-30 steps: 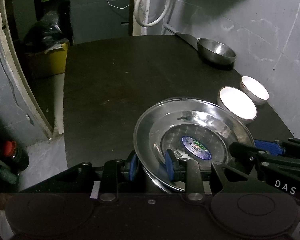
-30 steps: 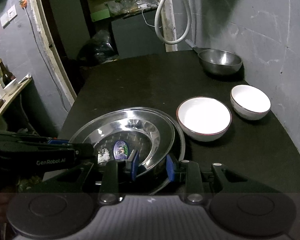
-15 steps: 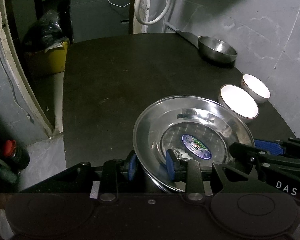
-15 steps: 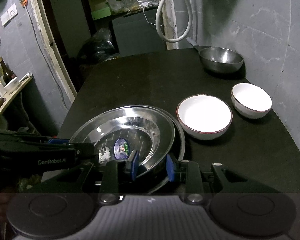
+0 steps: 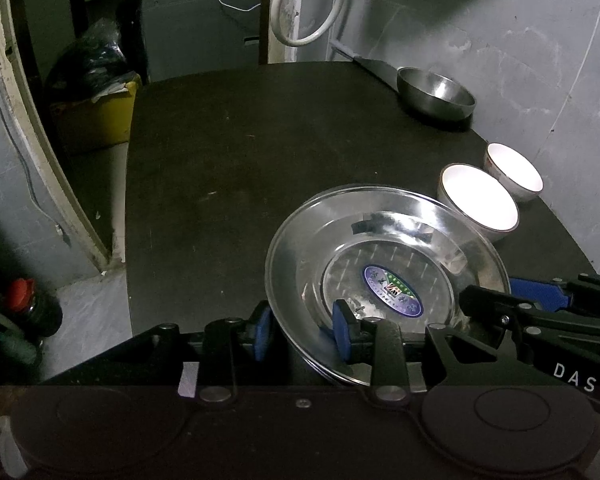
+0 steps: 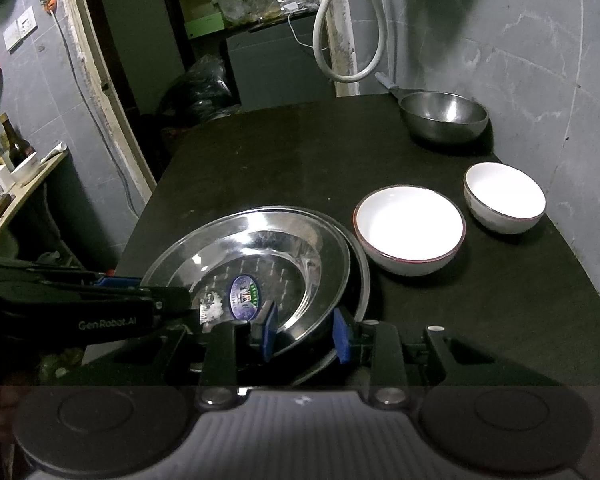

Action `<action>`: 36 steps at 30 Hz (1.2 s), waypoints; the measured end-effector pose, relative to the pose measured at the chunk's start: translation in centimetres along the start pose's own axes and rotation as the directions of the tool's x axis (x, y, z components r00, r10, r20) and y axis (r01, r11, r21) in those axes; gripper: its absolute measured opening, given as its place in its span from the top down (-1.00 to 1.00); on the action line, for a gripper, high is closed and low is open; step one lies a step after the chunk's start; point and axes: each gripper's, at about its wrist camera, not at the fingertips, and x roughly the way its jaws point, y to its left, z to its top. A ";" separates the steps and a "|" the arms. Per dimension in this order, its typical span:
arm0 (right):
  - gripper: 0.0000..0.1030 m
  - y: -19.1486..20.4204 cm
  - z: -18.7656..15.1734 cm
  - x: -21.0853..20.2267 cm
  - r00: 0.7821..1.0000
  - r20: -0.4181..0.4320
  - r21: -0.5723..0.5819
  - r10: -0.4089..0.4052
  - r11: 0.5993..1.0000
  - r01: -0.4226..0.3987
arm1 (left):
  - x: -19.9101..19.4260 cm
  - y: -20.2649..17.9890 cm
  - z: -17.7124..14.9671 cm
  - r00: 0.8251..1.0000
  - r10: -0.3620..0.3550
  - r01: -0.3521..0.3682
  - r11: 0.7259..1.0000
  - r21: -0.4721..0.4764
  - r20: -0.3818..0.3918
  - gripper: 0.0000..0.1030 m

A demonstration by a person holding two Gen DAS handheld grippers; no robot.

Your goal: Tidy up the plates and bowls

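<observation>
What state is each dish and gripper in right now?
Steel plates: two nested, near table edge, upper one tilted.
Left gripper: jaws straddle plate rim, open.
Right gripper: jaws straddle plate rim, open.
Large white bowl: upright, empty.
Small white bowl: upright, empty.
Steel bowl: upright, by wall.

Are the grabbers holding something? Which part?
Both straddle the near rim of the steel plate: left hand-held gripper, right hand-held gripper. Whether they actually pinch it cannot be told.

We saw a shiny, mirror-like metal plate (image 5: 384, 248) bearing a glossy printed sticker (image 5: 393, 291), two smooth glazed white bowls (image 6: 410, 234) (image 6: 504, 197), a duller brushed steel bowl (image 6: 444, 115), a matt dark tabletop (image 5: 228, 168), and a rough plastered wall (image 6: 540, 60).
</observation>
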 end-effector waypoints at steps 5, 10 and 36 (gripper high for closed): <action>0.02 0.0 -0.1 0.1 1.000 -0.005 -0.009 0.004 1.000 -0.004 | 0.1 -0.4 0.0 1.000 0.019 -0.019 1.000 -0.003 0.005 -0.16; -0.33 -0.1 -0.1 -0.3 1.000 0.014 -0.020 -0.003 1.000 0.003 | 0.0 -0.6 0.0 0.999 0.041 -0.040 0.999 -0.011 0.027 -0.50; -0.99 -10.3 12.6 1.0 0.962 0.247 -0.017 -0.121 0.992 0.129 | 6.4 -5.1 17.9 0.965 0.039 0.016 0.978 -0.208 0.258 -0.98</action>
